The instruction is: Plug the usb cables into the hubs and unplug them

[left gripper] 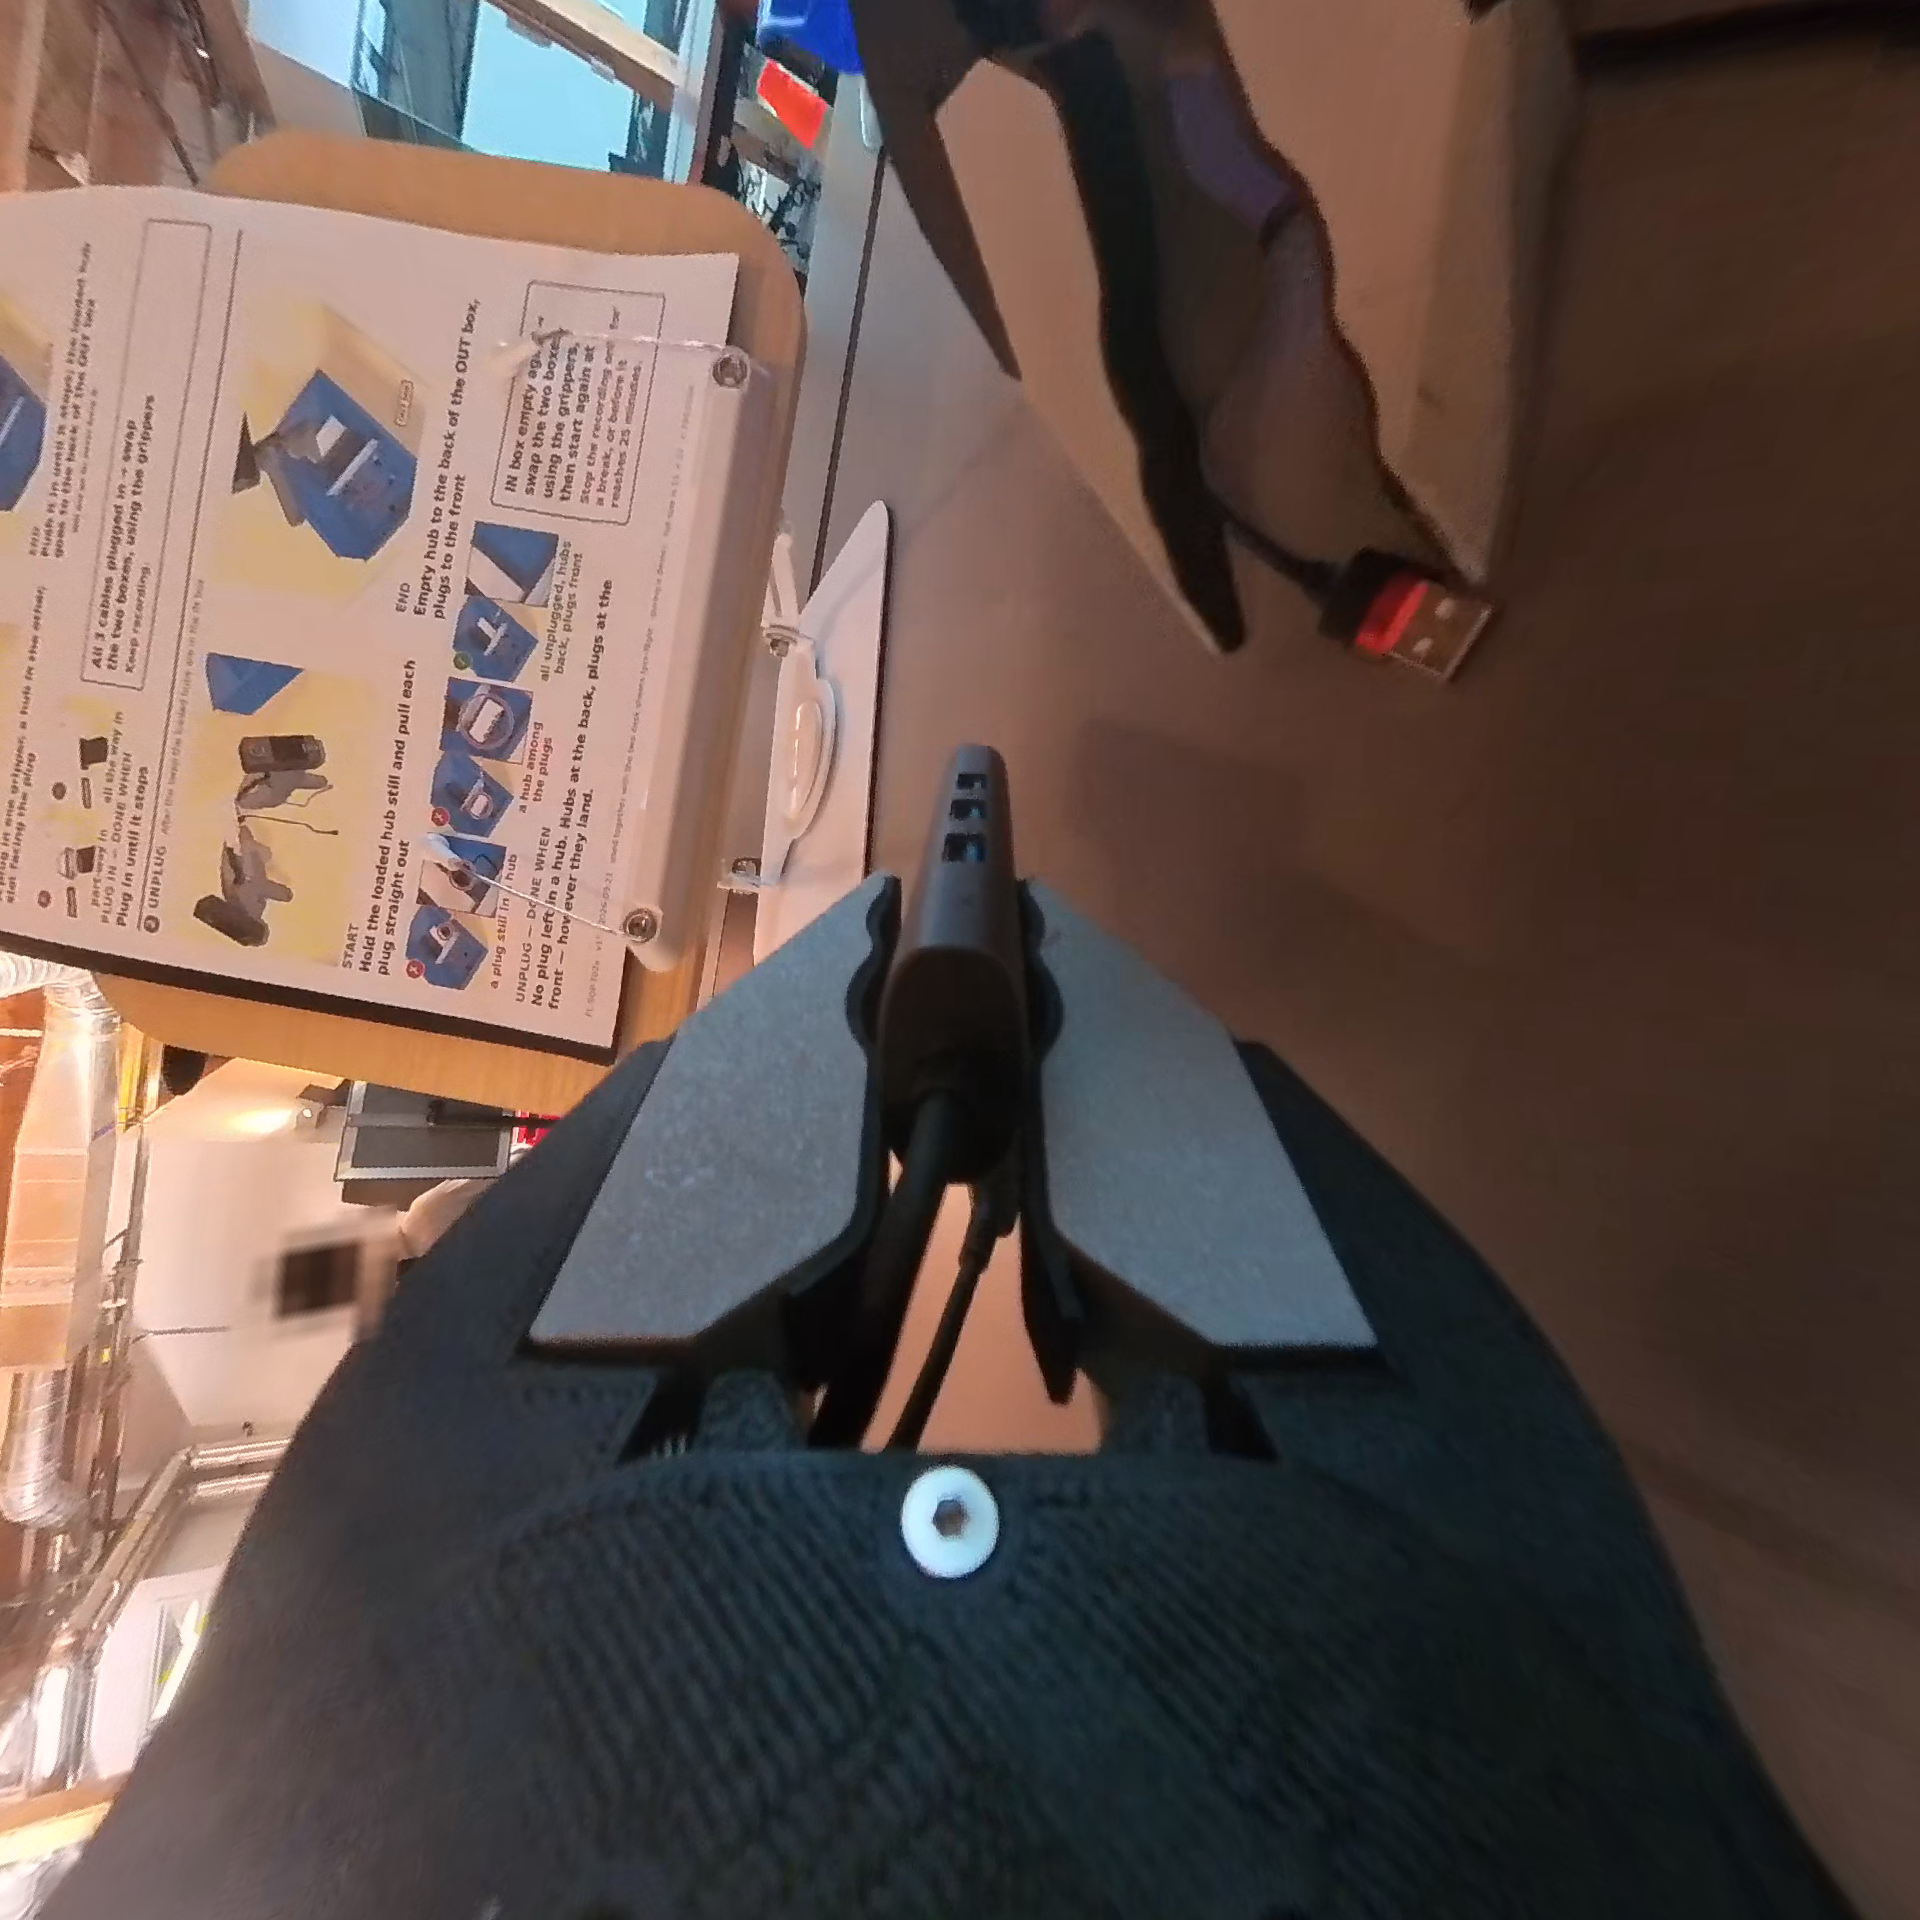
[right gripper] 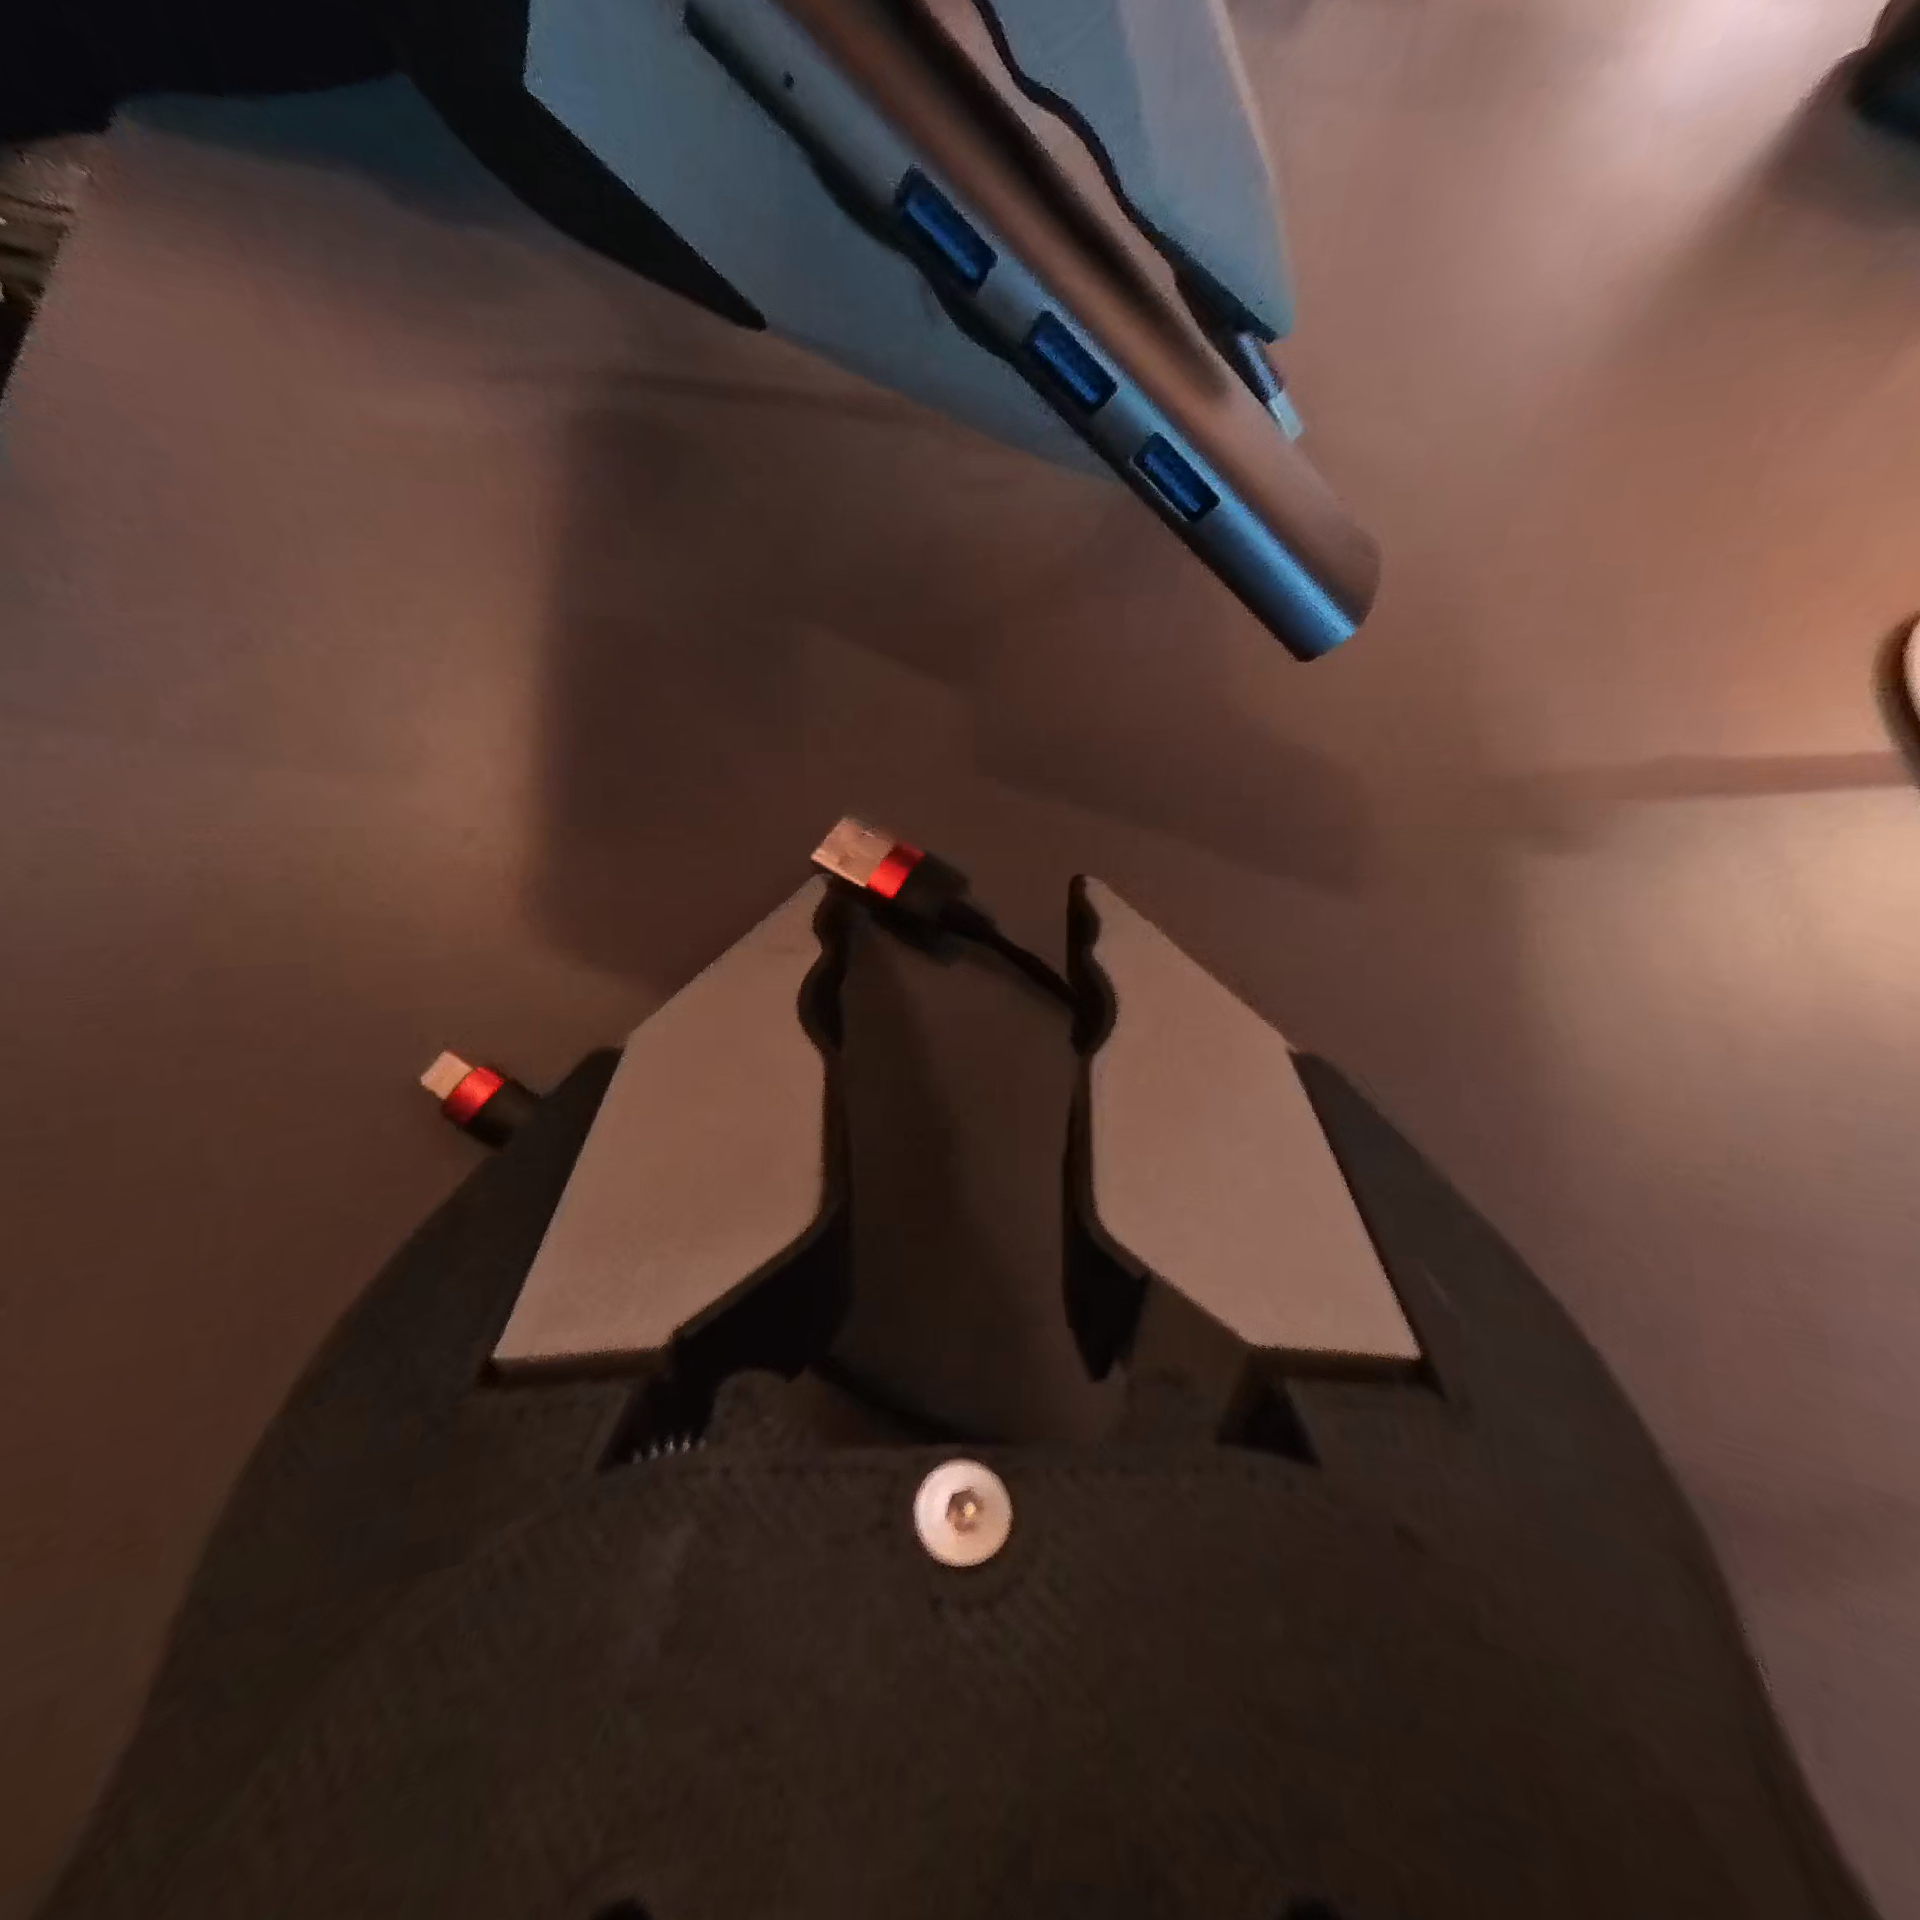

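My left gripper (left gripper: 961, 896) is shut on a grey USB hub (left gripper: 961, 821), whose cable runs back between the fingers. The hub also shows in the right wrist view (right gripper: 1226, 488), held above the table with three empty blue ports facing down-left. My right gripper (right gripper: 948, 888) stands open. A USB plug with a red collar (right gripper: 868, 857) lies between its tips close to the left fingertip, pointing up-left toward the hub. The same plug shows in the left wrist view (left gripper: 1423, 629) at the right gripper's tips. A second red-collared plug (right gripper: 473, 1091) lies left of the right gripper.
The brown table (right gripper: 312, 623) lies under both grippers. An instruction sheet on a wooden board (left gripper: 364, 571) stands at the left, with a white stand (left gripper: 831, 707) beside it. A pale object (right gripper: 1907, 675) shows at the right edge. Some 8 centimetres of space lies between my two pairs of fingers. The pale object (right gripper: 1907, 675) is about 20 centimetres from both grippers' fingertips.
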Action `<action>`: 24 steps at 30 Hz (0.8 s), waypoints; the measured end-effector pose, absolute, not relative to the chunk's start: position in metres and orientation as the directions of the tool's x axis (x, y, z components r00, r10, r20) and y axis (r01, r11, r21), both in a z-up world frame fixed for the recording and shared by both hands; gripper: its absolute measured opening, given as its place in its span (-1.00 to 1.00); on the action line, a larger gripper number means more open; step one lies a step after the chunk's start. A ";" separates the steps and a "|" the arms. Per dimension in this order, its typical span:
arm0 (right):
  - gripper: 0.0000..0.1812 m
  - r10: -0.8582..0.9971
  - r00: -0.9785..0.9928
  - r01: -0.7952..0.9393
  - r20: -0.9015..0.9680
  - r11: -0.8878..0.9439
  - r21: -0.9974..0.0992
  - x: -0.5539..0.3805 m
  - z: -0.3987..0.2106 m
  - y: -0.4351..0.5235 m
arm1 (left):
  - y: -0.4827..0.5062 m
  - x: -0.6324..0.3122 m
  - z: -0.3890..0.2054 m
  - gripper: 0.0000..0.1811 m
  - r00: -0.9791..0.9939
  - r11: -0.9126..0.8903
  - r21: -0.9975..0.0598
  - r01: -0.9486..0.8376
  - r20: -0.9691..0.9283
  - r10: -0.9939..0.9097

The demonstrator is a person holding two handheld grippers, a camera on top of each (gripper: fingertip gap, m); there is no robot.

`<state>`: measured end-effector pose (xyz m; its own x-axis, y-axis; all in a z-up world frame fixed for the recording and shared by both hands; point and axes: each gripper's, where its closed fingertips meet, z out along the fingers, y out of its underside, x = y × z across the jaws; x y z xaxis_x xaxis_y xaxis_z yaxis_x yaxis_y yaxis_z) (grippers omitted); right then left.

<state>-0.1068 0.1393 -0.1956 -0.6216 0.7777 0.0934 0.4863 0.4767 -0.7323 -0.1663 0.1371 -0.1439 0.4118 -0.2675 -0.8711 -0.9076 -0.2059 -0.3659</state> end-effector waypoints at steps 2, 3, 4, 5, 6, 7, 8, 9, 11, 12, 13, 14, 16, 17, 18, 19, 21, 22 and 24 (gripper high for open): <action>-0.75 0.777 -0.624 0.495 0.081 0.474 -0.729 -0.107 -0.197 0.138 | 0.137 -0.168 -0.143 -0.79 0.416 -0.208 -0.370 -0.905 -0.871 -0.262; -0.75 0.781 -0.619 0.500 0.080 0.471 -0.727 -0.108 -0.197 0.138 | 0.137 -0.168 -0.142 -0.79 0.423 -0.208 -0.377 -0.903 -0.868 -0.262; -0.75 0.789 -0.608 0.505 0.085 0.467 -0.726 -0.110 -0.197 0.140 | 0.136 -0.169 -0.142 -0.79 0.426 -0.208 -0.380 -0.901 -0.867 -0.260; -0.75 0.802 -0.591 0.512 0.091 0.460 -0.726 -0.112 -0.197 0.142 | 0.136 -0.169 -0.142 -0.79 0.426 -0.210 -0.380 -0.901 -0.867 -0.258; -0.75 0.815 -0.572 0.521 0.095 0.450 -0.725 -0.115 -0.197 0.144 | 0.137 -0.170 -0.142 -0.79 0.427 -0.213 -0.380 -0.900 -0.866 -0.259; -0.75 0.829 -0.551 0.533 0.095 0.437 -0.724 -0.117 -0.197 0.147 | 0.137 -0.170 -0.143 -0.79 0.427 -0.215 -0.379 -0.900 -0.866 -0.260; -0.75 0.844 -0.528 0.547 0.093 0.421 -0.724 -0.120 -0.197 0.150 | 0.137 -0.171 -0.143 -0.79 0.425 -0.217 -0.377 -0.900 -0.867 -0.259; -0.76 0.859 -0.505 0.563 0.086 0.403 -0.721 -0.123 -0.198 0.152 | 0.137 -0.171 -0.143 -0.79 0.424 -0.219 -0.375 -0.901 -0.868 -0.259; -0.76 0.876 -0.477 0.585 0.076 0.381 -0.716 -0.127 -0.198 0.153 | 0.137 -0.172 -0.144 -0.79 0.422 -0.224 -0.372 -0.901 -0.869 -0.257; -0.75 0.886 -0.456 0.595 0.082 0.372 -0.713 -0.129 -0.197 0.155 | 0.138 -0.174 -0.143 -0.79 0.422 -0.230 -0.370 -0.900 -0.871 -0.251; -0.75 0.895 -0.437 0.602 0.087 0.363 -0.711 -0.130 -0.197 0.157 | 0.138 -0.177 -0.143 -0.79 0.423 -0.239 -0.368 -0.898 -0.873 -0.244; -0.76 0.902 -0.422 0.606 0.086 0.351 -0.714 -0.131 -0.195 0.158 | 0.138 -0.179 -0.143 -0.79 0.424 -0.247 -0.368 -0.896 -0.874 -0.237; -0.75 0.915 -0.399 0.604 0.055 0.307 -0.735 -0.132 -0.189 0.157 | 0.139 -0.183 -0.142 -0.79 0.421 -0.258 -0.363 -0.895 -0.880 -0.222; -0.75 0.918 -0.395 0.604 0.025 0.280 -0.746 -0.132 -0.187 0.156 | 0.139 -0.185 -0.141 -0.80 0.414 -0.264 -0.355 -0.897 -0.885 -0.213; -0.75 0.920 -0.393 0.605 0.002 0.260 -0.753 -0.131 -0.185 0.155 | 0.140 -0.187 -0.141 -0.80 0.400 -0.275 -0.340 -0.900 -0.894 -0.204; -0.75 0.921 -0.390 0.605 -0.006 0.251 -0.756 -0.131 -0.185 0.156 | 0.141 -0.189 -0.141 -0.80 0.380 -0.285 -0.319 -0.904 -0.904 -0.196; -0.75 0.925 -0.379 0.610 0.014 0.261 -0.748 -0.131 -0.188 0.160 | 0.141 -0.191 -0.143 -0.80 0.340 -0.300 -0.275 -0.914 -0.921 -0.192; -0.75 0.927 -0.374 0.618 0.025 0.269 -0.738 -0.130 -0.191 0.162 | 0.141 -0.193 -0.144 -0.80 0.317 -0.305 -0.250 -0.919 -0.929 -0.194; -0.75 0.926 -0.377 0.632 0.031 0.282 -0.722 -0.129 -0.197 0.164 | 0.140 -0.196 -0.148 -0.80 0.265 -0.320 -0.192 -0.928 -0.943 -0.201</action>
